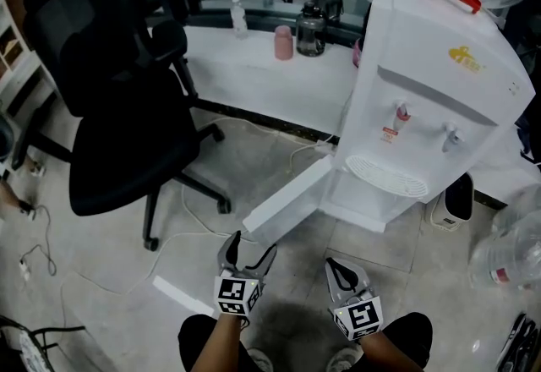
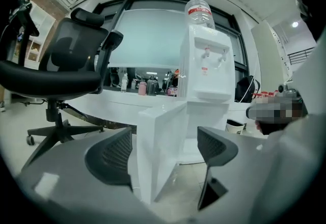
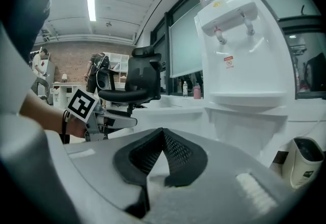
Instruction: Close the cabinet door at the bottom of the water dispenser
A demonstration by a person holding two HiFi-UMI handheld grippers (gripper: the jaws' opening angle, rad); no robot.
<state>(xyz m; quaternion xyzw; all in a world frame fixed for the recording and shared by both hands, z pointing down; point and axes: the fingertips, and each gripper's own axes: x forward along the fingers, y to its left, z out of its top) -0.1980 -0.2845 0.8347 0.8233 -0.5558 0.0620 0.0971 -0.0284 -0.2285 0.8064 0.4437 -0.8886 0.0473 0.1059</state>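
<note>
Office corner on a pale tiled floor (image 1: 110,265) strewn with white cables (image 1: 203,237), black office chair (image 1: 118,108) at left, long white worktop (image 1: 245,74) behind, carrying a pink cup (image 1: 283,42), a dark jug (image 1: 310,30) and a clear bottle (image 1: 239,18). White water dispenser (image 1: 431,108) at right; yellow logo (image 1: 467,57) on its front and small red-and-white label (image 1: 390,134) by the taps, both too small to read. Cabinet door (image 1: 287,197) at its foot swung wide open. Left claw (image 1: 254,245) released, jaws apart, door's free edge between them, not pressed. Right claw (image 1: 338,267) clenched on nothing, just beside the left.
</note>
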